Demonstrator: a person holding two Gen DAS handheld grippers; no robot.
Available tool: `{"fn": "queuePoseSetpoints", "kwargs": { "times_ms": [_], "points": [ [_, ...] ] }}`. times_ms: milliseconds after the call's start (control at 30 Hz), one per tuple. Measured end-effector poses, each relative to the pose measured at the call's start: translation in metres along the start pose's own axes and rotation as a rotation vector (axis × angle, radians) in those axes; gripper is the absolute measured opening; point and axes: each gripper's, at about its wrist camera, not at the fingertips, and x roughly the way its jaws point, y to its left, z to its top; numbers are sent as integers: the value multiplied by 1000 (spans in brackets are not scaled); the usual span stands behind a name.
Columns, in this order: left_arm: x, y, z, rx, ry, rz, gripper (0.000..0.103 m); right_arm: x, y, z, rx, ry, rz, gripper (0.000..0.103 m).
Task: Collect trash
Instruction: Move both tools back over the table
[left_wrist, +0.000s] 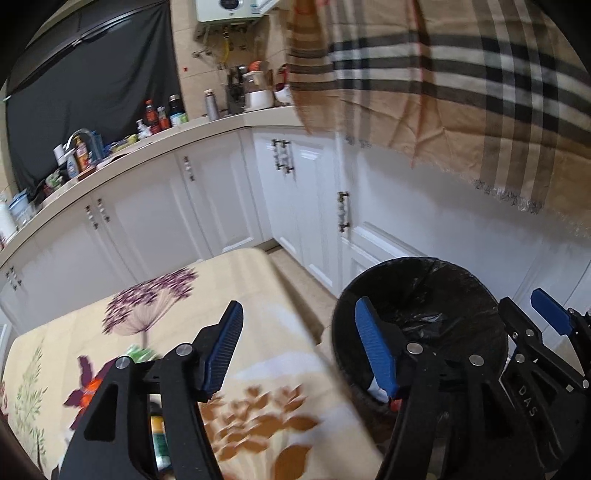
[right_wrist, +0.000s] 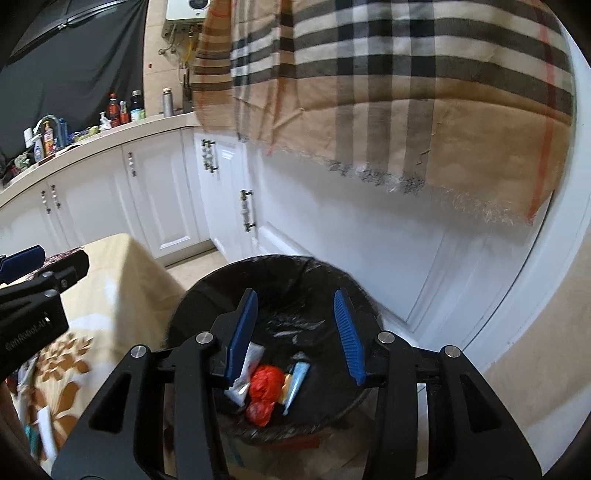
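Observation:
A black bin with a black liner (right_wrist: 207, 295) stands on the floor beside the table; it also shows in the left wrist view (left_wrist: 424, 280). Inside lie a red crumpled wrapper (right_wrist: 264, 384), a white packet (right_wrist: 245, 376) and a light blue wrapper (right_wrist: 297, 380). My right gripper (right_wrist: 295, 339) is open and empty, right above the bin's mouth. My left gripper (left_wrist: 299, 350) is open and empty, over the table's right edge next to the bin. Some trash (left_wrist: 159, 439) lies on the table under my left gripper, partly hidden.
The table wears a beige floral cloth (left_wrist: 184, 295). White kitchen cabinets (left_wrist: 207, 206) run behind, with a cluttered counter (left_wrist: 122, 147). A plaid scarf (right_wrist: 406, 92) hangs over the right wall. My right gripper shows at the right edge of the left wrist view (left_wrist: 535, 332).

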Motion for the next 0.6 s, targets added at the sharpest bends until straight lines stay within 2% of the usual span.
{"fn": "queuePoseSetpoints", "kwargs": {
  "times_ms": [600],
  "points": [
    [-83, 111, -66, -140, 15, 149, 64, -79, 60, -41, -91, 28, 141, 42]
  ]
}}
